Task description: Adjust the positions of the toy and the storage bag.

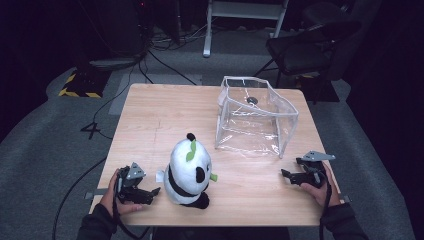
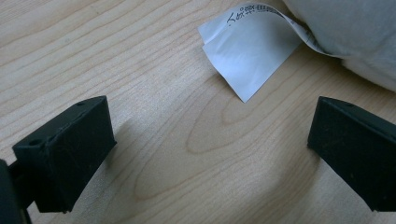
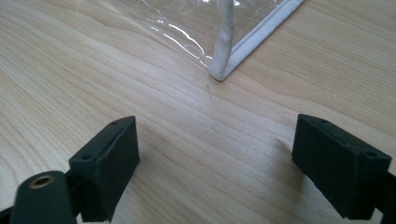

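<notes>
A white and black panda plush toy (image 1: 188, 172) with green leaf details stands near the front of the wooden table (image 1: 165, 115). Behind and right of it rests a clear plastic bag (image 1: 255, 117) with white piping, its mouth facing up and forward. My left gripper (image 1: 150, 192) rests on the table just left of the plush, jaws wide apart and empty. In the left gripper view (image 2: 208, 140) the plush's white label (image 2: 252, 51) and a bit of its body (image 2: 355, 32) lie ahead. My right gripper (image 1: 290, 176) rests open right of the bag's front corner (image 3: 219, 72), in the right gripper view (image 3: 215, 158).
A dark chair (image 1: 310, 50) and a white frame leg (image 1: 207, 30) stand beyond the table's far edge. Cables run over the grey floor (image 1: 50, 140) at left. Bare tabletop lies between the plush and the bag.
</notes>
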